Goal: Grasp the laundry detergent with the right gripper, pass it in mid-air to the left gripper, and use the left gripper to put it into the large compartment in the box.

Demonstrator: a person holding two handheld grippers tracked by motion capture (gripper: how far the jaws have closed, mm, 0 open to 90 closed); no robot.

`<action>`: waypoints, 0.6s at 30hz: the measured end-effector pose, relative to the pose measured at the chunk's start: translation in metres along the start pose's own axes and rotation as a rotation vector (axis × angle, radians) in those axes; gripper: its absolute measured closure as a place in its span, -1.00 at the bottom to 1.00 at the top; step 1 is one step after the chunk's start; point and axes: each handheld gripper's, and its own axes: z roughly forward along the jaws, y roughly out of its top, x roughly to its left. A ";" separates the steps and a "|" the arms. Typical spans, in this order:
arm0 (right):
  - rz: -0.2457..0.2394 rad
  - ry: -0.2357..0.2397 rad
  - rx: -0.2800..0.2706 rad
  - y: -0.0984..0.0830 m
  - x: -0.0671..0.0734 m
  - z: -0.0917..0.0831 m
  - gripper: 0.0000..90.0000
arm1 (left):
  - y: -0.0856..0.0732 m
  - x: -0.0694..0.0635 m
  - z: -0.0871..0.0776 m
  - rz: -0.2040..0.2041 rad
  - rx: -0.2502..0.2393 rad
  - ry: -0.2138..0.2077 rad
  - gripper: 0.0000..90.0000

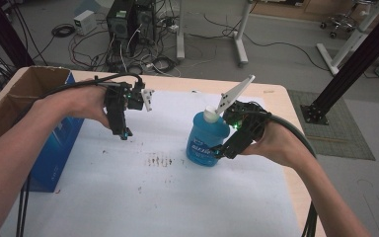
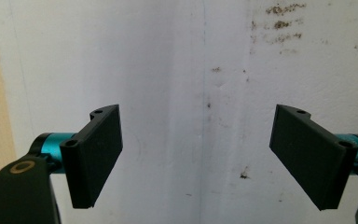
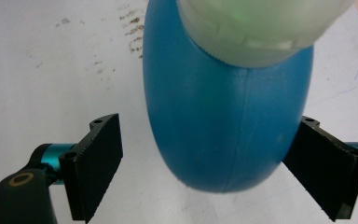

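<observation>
Bottle (image 1: 207, 140), blue with a pale cap, stands upright on the white sheet (image 1: 143, 197), right between the parted jaws of the right gripper (image 1: 223, 149) — one jaw looks to be against its side, the other has a gap, so nothing's clamped. Its long axis runs straight up, cap on top, across the jaw line. Left gripper (image 1: 123, 129) hangs well off to the far side, jaws spread wide, empty. Right hand's clearly nearer; I'd judge a squeeze comes next
</observation>
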 end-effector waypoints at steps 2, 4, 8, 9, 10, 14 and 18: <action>0.003 -0.003 -0.009 -0.001 0.000 0.001 -0.71 | 0.000 0.000 0.000 0.000 -0.001 0.000 -0.62; 0.019 -0.005 -0.050 -0.003 0.000 0.005 -0.71 | 0.000 0.000 -0.001 0.001 -0.001 0.006 -0.62; 0.041 -0.013 -0.090 -0.008 0.001 0.009 -0.71 | -0.001 0.000 -0.001 0.000 -0.001 0.007 -0.62; 0.047 -0.012 -0.098 -0.009 0.001 0.010 -0.71 | -0.002 0.000 -0.002 0.003 0.001 0.007 -0.62; 0.047 -0.012 -0.098 -0.009 0.001 0.010 -0.71 | -0.002 0.000 -0.002 0.003 0.001 0.007 -0.62; 0.061 -0.007 -0.129 -0.011 0.002 0.016 -0.71 | -0.002 0.000 -0.003 0.003 -0.003 0.010 -0.62; 0.060 -0.013 -0.132 -0.011 0.002 0.020 -0.71 | -0.002 0.000 -0.003 0.003 -0.004 0.011 -0.62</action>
